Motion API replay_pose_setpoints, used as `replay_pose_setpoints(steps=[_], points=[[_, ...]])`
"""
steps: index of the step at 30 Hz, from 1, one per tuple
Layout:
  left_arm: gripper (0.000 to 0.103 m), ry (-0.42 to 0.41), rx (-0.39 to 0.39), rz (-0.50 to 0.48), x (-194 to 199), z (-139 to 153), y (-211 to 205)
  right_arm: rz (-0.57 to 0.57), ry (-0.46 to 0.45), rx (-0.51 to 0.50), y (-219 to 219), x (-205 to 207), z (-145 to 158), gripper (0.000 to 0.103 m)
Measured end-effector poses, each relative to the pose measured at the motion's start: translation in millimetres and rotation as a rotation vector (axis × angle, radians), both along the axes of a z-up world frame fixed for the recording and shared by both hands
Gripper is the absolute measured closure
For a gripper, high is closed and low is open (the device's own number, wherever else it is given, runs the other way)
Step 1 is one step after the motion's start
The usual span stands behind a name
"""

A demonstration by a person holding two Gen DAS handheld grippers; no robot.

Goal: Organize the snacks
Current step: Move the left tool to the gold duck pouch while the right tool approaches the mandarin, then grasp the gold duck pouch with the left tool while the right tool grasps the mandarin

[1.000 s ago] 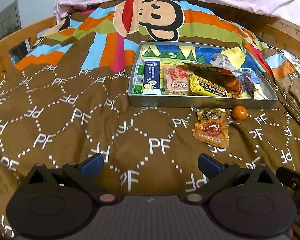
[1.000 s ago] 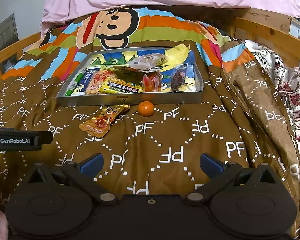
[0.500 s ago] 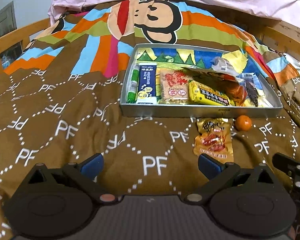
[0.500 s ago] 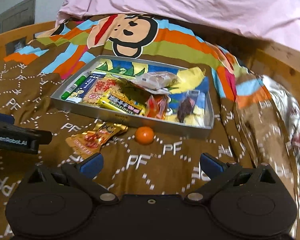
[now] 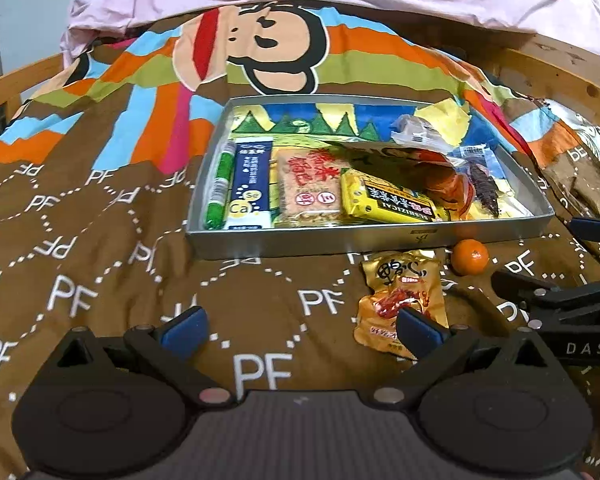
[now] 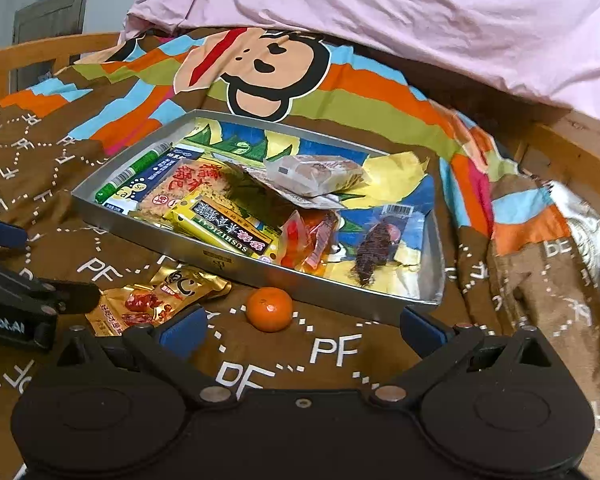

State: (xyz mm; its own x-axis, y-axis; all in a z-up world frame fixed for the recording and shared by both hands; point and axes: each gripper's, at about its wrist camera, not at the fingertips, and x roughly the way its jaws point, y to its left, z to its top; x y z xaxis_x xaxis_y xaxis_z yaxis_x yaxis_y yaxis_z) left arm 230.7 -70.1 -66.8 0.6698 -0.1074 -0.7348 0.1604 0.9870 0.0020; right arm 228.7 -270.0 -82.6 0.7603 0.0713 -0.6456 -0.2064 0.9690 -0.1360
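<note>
A brown blanket printed with white "PF" letters [image 5: 112, 248] covers the bed, with wooden bed rails [image 6: 580, 152] along both sides and a pink sheet [image 6: 380, 12] bunched at the far end. On it lies a shallow grey metal tray [image 5: 300, 240] packed with snack packets, its near wall facing both cameras. Just outside that wall lie a gold foil snack pouch [image 5: 400, 292] and, beside it without touching, a small orange mandarin [image 6: 269, 308]. Bare blanket spreads wide to the tray's left. The left gripper [image 5: 300, 324] and right gripper [image 6: 300, 326] both hover with jaws released, empty.
</note>
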Motion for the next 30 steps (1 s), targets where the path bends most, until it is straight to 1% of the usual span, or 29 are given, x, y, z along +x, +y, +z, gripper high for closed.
replay_pose_setpoints(steps=[8,11,15,17,19,20,21,22,23,24,25,27,30], points=[[0.001,-0.015,-0.029,-0.025,14.2,-8.3,-6.2,-0.01,0.047,0.113,-14.5,17.5,-10.1,0.002],[0.001,-0.026,-0.042,-0.045,15.9,-9.3,-5.7,0.017,0.056,0.151,-18.5,23.2,-12.8,0.007],[0.001,-0.028,-0.053,-0.051,16.9,-11.0,-3.2,0.042,0.086,0.138,-17.3,31.4,-20.7,0.017],[0.001,-0.02,-0.07,-0.042,18.0,-11.9,-0.9,0.053,0.104,0.151,-16.4,33.9,-25.6,0.017],[0.001,-0.019,-0.088,-0.037,18.7,-11.3,1.2,0.067,0.1,0.159,-15.2,35.8,-28.0,0.018],[0.001,-0.021,-0.097,-0.037,18.6,-10.6,1.8,0.074,0.096,0.16,-14.6,36.7,-29.0,0.021],[0.001,-0.022,-0.105,-0.038,18.4,-10.3,2.4,0.081,0.093,0.16,-13.7,38.2,-30.4,0.027],[0.001,-0.022,-0.113,-0.041,18.4,-10.0,2.7,0.087,0.095,0.161,-12.9,39.7,-32.0,0.031],[0.001,-0.022,-0.12,-0.045,18.4,-9.7,2.6,0.09,0.104,0.159,-12.0,41.2,-33.4,0.044],[0.001,-0.024,-0.126,-0.049,17.9,-9.5,2.7,0.094,0.116,0.158,-10.8,41.9,-34.0,0.059],[0.001,-0.026,-0.131,-0.055,17.7,-9.4,2.5,0.095,0.129,0.162,-10.5,42.2,-34.0,0.066],[0.001,-0.026,-0.147,-0.067,17.3,-9.6,1.1,0.09,0.155,0.177,-10.4,42.4,-34.3,0.067],[0.001,-0.034,-0.168,-0.101,17.6,-11.9,-2.9,0.094,0.162,0.157,-8.8,40.1,-31.7,0.068]])
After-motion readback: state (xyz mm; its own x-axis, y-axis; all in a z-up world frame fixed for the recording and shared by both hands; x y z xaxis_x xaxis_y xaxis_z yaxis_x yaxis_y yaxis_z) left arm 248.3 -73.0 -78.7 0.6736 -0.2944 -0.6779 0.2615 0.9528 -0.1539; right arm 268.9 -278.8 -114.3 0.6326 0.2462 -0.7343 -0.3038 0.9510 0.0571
